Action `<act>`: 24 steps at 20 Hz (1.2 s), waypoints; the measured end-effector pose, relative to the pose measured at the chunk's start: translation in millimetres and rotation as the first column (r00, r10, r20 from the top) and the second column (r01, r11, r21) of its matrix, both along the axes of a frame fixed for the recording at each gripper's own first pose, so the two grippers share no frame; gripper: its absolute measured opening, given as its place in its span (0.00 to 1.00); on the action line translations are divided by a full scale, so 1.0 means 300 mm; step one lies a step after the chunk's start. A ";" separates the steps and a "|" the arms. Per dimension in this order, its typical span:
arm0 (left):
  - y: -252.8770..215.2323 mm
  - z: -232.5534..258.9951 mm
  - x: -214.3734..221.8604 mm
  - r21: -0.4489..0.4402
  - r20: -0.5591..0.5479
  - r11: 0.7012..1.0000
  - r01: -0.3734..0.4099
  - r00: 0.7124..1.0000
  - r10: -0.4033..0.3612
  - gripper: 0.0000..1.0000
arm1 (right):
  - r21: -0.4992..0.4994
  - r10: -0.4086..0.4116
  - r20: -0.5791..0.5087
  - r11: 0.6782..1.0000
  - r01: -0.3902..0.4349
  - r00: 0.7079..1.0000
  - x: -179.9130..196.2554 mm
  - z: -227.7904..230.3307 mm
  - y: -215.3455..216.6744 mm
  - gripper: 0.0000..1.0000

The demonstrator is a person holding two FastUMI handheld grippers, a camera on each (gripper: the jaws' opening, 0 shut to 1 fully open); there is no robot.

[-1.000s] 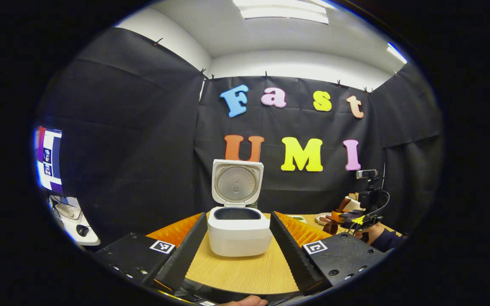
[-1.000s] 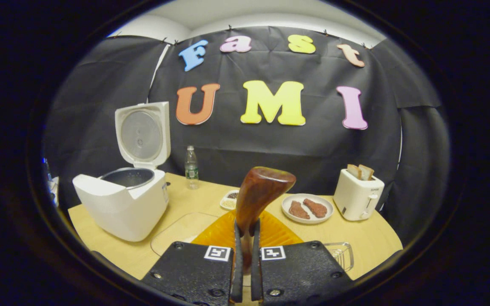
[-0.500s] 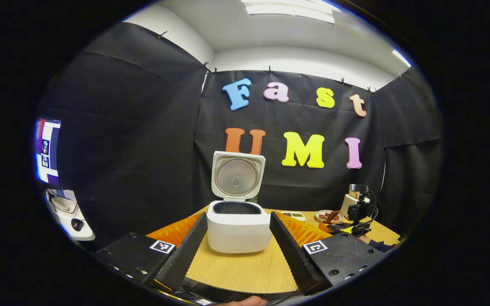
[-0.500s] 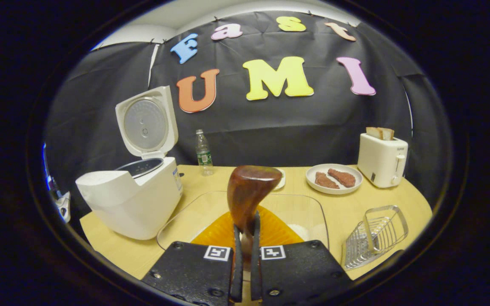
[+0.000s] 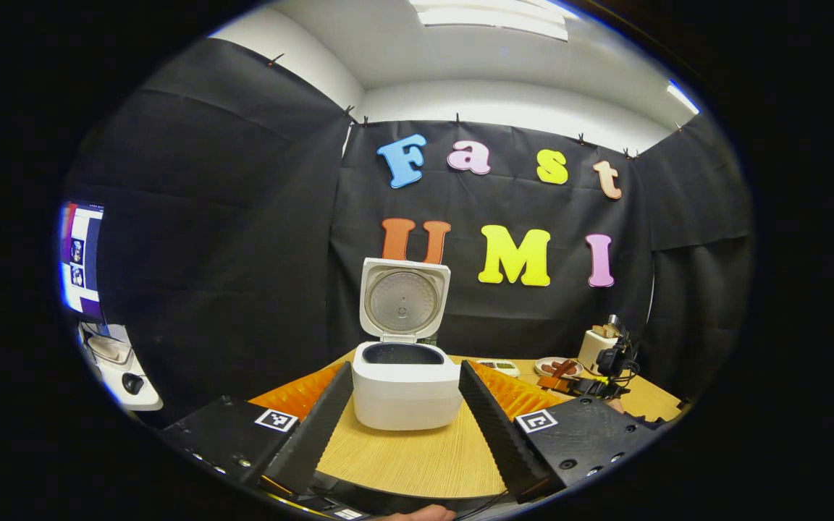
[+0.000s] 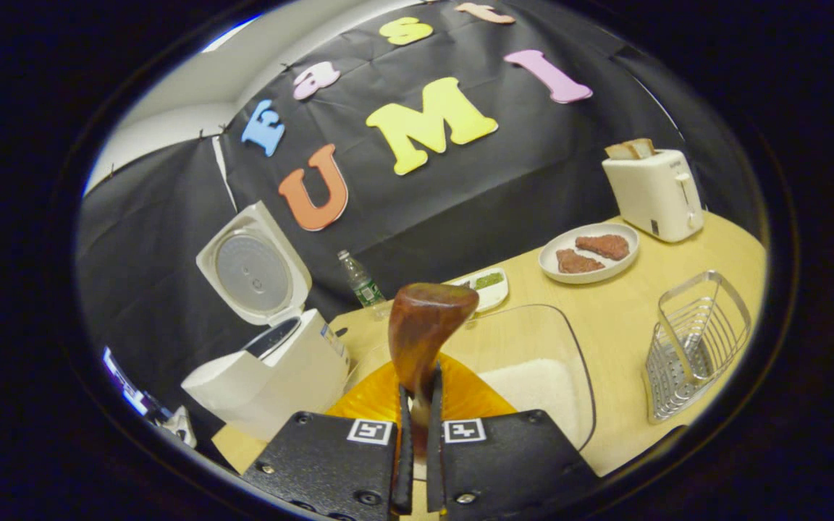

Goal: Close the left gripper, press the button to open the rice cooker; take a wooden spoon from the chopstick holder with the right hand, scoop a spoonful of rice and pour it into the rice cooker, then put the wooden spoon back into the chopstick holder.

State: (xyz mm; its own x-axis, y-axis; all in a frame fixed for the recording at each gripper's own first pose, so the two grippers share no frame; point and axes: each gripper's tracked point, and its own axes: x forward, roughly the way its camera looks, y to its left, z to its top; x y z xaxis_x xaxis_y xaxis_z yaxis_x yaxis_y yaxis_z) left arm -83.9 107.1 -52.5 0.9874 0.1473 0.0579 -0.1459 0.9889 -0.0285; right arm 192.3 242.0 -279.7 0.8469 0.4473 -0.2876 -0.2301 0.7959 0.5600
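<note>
The white rice cooker [image 5: 406, 394] stands on the table with its lid [image 5: 404, 300] raised upright. My left gripper [image 5: 405, 373] is open, its fingers spread to either side of the cooker and short of it. My right gripper [image 6: 419, 394] is shut on the handle of the wooden spoon [image 6: 428, 325], whose bowl points up and forward. Just beyond the spoon lies a clear glass dish [image 6: 569, 340] with white rice [image 6: 533, 387] in it. The cooker [image 6: 279, 369] stands to its left and the wire chopstick holder [image 6: 696, 347] to its right. The right gripper [image 5: 598, 376] also appears far right in the left gripper view.
At the back of the wooden table [image 6: 634, 289] are a plate of meat [image 6: 589, 250], a toaster [image 6: 654, 192] with bread, a small divided dish [image 6: 486, 284] and a water bottle [image 6: 363, 284]. A monitor [image 5: 80, 260] stands off to the left.
My right gripper has rolled and dropped closer to the glass dish with the spoon still held, so the rice now shows. The left gripper has barely moved.
</note>
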 end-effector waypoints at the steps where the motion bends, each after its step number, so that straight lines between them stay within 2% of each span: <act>1: -0.002 -0.005 -0.002 0.001 -0.001 1.000 0.000 1.000 0.000 0.94 | 0.055 -0.006 -0.010 0.998 0.007 1.000 -0.001 0.011 -0.013 0.13; 7: 0.005 -0.033 0.000 0.004 -0.027 1.000 -0.007 1.000 0.007 0.94 | 0.264 -0.089 -0.005 0.961 0.087 0.996 -0.015 0.096 -0.128 0.12; 10: -0.003 -0.045 -0.001 0.015 -0.041 1.000 -0.007 0.999 0.007 0.94 | 0.387 -0.119 -0.015 0.915 0.116 0.993 -0.022 0.137 -0.181 0.12; 12: -0.013 -0.055 0.002 0.024 -0.050 1.000 -0.002 0.999 0.004 0.94 | 0.484 -0.131 -0.017 0.866 0.123 0.991 -0.030 0.177 -0.218 0.12; 13: -0.016 -0.061 0.001 0.029 -0.055 1.000 0.000 0.998 0.002 0.94 | 0.542 -0.133 -0.018 0.832 0.121 0.991 -0.032 0.198 -0.238 0.12; 15: -0.021 -0.063 0.002 0.037 -0.060 0.999 0.000 0.998 0.002 0.94 | 0.667 -0.121 -0.031 0.737 0.111 0.992 -0.036 0.248 -0.276 0.12; 18: -0.026 -0.070 -0.001 0.038 -0.069 0.999 0.003 0.998 0.000 0.94 | 0.841 -0.062 -0.090 0.530 0.109 0.994 -0.040 0.287 -0.292 0.12; 19: -0.028 -0.071 -0.002 0.040 -0.069 0.999 0.004 0.998 -0.001 0.94 | 0.865 -0.034 -0.105 0.491 0.108 0.994 -0.042 0.295 -0.275 0.12; 20: -0.027 -0.073 -0.007 0.040 -0.071 0.999 0.004 0.997 -0.001 0.94 | 0.867 -0.017 -0.104 0.488 0.099 0.994 -0.056 0.302 -0.261 0.11; 22: -0.024 -0.074 -0.015 0.042 -0.072 0.999 0.005 0.997 -0.002 0.94 | 0.843 -0.015 -0.084 0.532 0.079 0.996 -0.070 0.315 -0.231 0.12; 24: -0.014 -0.079 -0.031 0.043 -0.072 0.999 0.003 0.997 0.001 0.94 | 0.825 -0.007 -0.052 0.564 0.047 0.999 -0.082 0.370 -0.195 0.12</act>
